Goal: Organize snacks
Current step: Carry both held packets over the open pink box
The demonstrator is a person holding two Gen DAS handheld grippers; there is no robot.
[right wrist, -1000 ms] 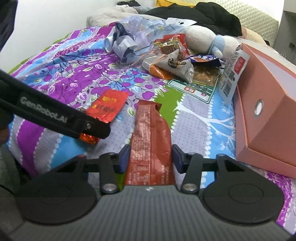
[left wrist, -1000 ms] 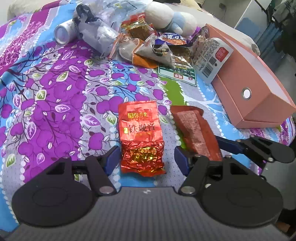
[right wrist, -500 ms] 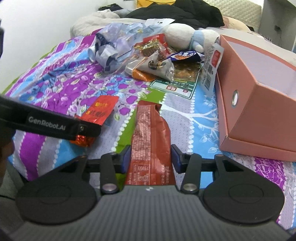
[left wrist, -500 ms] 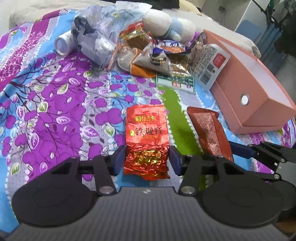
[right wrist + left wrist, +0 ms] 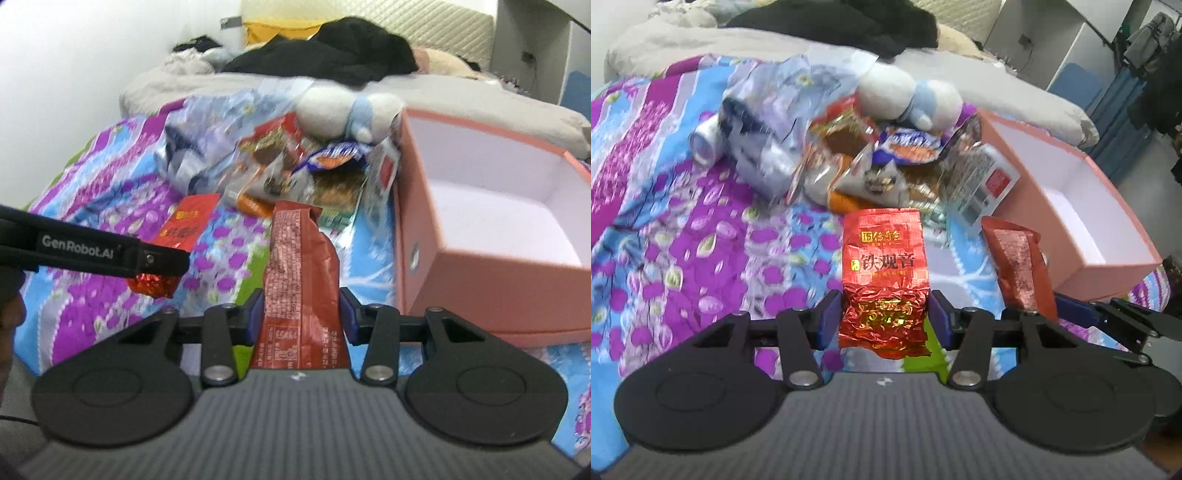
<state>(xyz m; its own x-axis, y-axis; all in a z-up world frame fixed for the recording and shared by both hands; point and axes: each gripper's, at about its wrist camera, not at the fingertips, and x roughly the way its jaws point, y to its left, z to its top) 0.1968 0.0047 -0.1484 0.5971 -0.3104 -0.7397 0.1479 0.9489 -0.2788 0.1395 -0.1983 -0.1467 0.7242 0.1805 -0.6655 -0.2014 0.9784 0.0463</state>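
Two grippers, left gripper (image 5: 884, 317) clamping one red foil tea packet (image 5: 882, 273), right gripper (image 5: 301, 317) closing on one brown snack wrapper (image 5: 301, 280), one open pink box (image 5: 491, 236) right of both, one snack pile (image 5: 886, 162) beyond.

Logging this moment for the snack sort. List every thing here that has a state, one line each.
left gripper: shut on the red tea packet, lifted.
right gripper: closing on the brown snack packet, lifted.
pink box: open, inside bare.
snack pile: heaped, unsorted, on the bedspread.
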